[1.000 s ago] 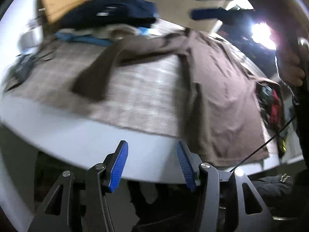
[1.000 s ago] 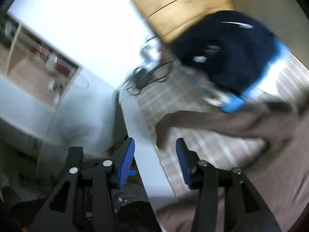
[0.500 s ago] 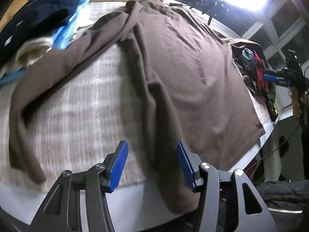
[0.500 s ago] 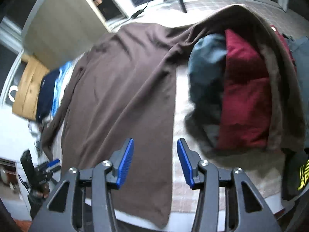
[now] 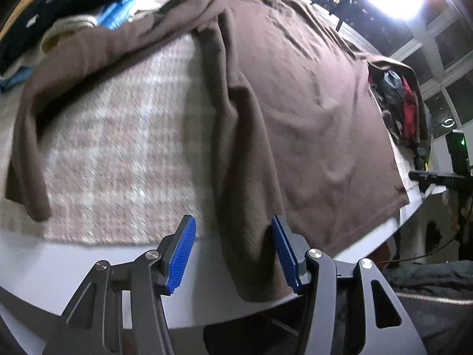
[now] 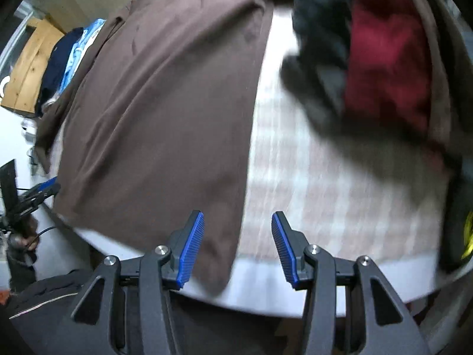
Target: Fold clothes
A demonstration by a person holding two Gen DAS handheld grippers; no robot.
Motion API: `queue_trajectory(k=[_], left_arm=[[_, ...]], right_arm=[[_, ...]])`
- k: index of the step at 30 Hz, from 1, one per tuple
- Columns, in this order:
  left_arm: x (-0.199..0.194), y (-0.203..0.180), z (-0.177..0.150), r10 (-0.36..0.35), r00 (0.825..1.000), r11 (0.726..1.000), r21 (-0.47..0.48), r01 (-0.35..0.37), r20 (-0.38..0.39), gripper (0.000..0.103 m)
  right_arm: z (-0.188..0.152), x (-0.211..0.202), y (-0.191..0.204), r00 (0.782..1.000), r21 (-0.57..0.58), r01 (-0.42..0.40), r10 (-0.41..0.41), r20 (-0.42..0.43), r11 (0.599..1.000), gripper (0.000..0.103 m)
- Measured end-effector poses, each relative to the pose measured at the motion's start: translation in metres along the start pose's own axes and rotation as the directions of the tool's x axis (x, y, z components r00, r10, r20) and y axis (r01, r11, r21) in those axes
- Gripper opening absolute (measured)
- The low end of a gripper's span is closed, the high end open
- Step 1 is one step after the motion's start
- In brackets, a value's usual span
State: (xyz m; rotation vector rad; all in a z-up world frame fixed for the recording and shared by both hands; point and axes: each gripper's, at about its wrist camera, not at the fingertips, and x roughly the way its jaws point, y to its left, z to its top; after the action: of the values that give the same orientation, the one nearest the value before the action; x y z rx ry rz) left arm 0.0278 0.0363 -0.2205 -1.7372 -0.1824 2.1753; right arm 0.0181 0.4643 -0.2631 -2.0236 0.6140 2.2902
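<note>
On the checked beige tablecloth [image 5: 118,148], the long-sleeved brown cotton shirt [image 5: 310,103] lies spread, its hem now nearer both half-open, empty grippers, left [image 5: 233,254] and right [image 6: 238,248].

Each camera sat behind its own tool and looked steeply down, close over the near edge of the table [image 5: 88,254]. The left view faced the brown shirt [image 5: 310,103] from one hem corner, the right view from the other; both shared it.
</note>
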Motion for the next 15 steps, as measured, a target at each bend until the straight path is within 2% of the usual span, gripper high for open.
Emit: queue_trajectory(k=[5,7,8,9,10,13,15], left_arm=[[0.006,-0.007,-0.002,-0.009,1.0,1.0,0.03,0.01,-0.03,0.052],[0.008,-0.008,-0.002,-0.018,0.999,0.999,0.032,0.019,-0.029,0.054],[0.009,-0.009,-0.002,-0.025,0.999,0.999,0.033,0.025,-0.027,0.056],[0.01,-0.009,-0.003,-0.03,0.999,0.999,0.036,0.031,-0.024,0.057],[0.01,-0.009,-0.003,-0.033,0.999,0.999,0.037,0.033,-0.022,0.057],[0.005,-0.007,-0.007,-0.022,1.0,0.999,0.024,0.023,-0.02,0.057],[-0.003,-0.004,-0.011,-0.014,1.0,1.0,0.015,0.014,-0.01,0.057]], right_arm=[[-0.021,0.018,0.007,0.999,0.004,-0.007,0.007,-0.034,1.0,0.047],[-0.023,0.023,0.012,0.999,-0.021,0.014,-0.014,-0.03,1.0,0.047],[-0.025,0.024,0.015,0.999,-0.043,0.03,-0.031,-0.026,0.999,0.038],[-0.026,0.024,0.019,0.999,-0.072,0.04,-0.041,-0.014,0.997,0.014],[-0.027,0.024,0.021,0.999,-0.084,0.037,-0.038,-0.007,0.996,0.006],[-0.03,0.017,0.02,1.0,-0.08,0.011,-0.01,0.01,0.997,0.005],[-0.04,-0.006,0.009,0.996,-0.054,-0.057,0.06,0.067,0.997,0.005]])
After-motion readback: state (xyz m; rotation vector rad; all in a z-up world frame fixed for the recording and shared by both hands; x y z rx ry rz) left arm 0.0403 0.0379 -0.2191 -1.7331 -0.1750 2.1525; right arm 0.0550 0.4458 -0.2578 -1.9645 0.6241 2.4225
